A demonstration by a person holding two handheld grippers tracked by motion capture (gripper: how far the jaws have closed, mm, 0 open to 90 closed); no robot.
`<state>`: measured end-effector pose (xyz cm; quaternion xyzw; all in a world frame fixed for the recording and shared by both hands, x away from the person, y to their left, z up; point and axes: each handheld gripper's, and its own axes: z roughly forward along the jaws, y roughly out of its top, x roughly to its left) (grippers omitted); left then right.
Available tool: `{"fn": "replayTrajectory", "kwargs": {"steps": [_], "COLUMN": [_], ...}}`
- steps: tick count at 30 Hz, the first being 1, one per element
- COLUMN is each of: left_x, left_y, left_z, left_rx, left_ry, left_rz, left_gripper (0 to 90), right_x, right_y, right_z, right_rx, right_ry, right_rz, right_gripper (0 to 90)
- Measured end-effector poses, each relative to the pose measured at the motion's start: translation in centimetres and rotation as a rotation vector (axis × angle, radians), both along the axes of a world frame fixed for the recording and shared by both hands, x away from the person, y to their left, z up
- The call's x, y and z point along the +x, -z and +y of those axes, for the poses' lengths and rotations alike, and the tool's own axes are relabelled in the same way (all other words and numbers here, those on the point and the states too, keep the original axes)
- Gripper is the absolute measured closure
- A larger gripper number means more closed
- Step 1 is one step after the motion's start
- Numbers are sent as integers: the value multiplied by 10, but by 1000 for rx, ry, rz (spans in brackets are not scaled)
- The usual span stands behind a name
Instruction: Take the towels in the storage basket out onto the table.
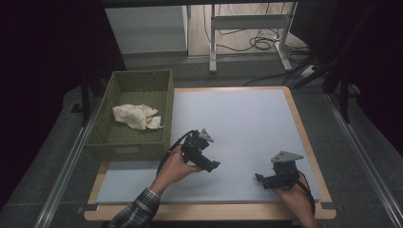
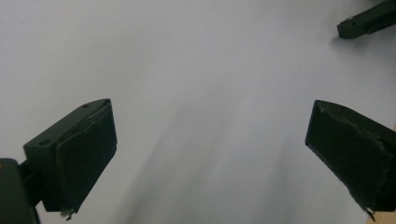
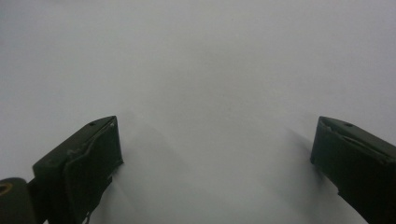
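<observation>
Left of centre in the high view: woven green basket [image 1: 138, 137] off the table's left edge, crumpled cream cloth [image 1: 136, 116] lying inside on its floor, touching no gripper. Just right of the basket's near corner: left hand-held gripper [image 1: 215, 165], held above the pale grey table [image 1: 247, 123], jaws pointing toward the lower right of the frame. Lower right of that frame: right hand-held gripper [image 1: 259, 177], low over the mat near the front edge, jaws pointing left.

Judged from this layout: cloth already in the basket, both hands withdrawn and empty; either the end of a put-away step or a pause ahead of a reach back for the cloth. Any next move on the cloth calls for a swing of the left hand-held gripper up and left over the basket rim, then down into it with jaws kept wide.

Left gripper view: left hand-held gripper [image 2: 210, 154] spread wide, nothing between the jaws, bare grey surface beneath, a tip of the other gripper at upper right. Right gripper view: right hand-held gripper [image 3: 215, 163] likewise spread wide and empty over bare grey surface. Jaw spread clear in these two close views, hard to read from above; basket, cloth and sleeves supplied by the high view.
</observation>
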<state>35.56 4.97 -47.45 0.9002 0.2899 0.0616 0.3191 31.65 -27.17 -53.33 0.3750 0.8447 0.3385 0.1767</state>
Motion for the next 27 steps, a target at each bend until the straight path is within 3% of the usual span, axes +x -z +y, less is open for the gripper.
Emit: {"fn": "replayTrajectory", "kwargs": {"steps": [15,23,27], "left_x": [27,48,63], "left_y": [-34,-52,-62], "left_z": [3,17,34], "left_rx": [49,76,78], "left_ry": [-18,-46,-81], "left_rz": [-27,-25,-15], "left_gripper": [26,33,46], "right_x": [0,0,0], "right_y": [0,0,0], "right_z": [0,0,0], "right_rx": [1,1,2], "right_ry": [0,0,0], "right_rz": [0,0,0], "right_gripper": [19,19,19]}}
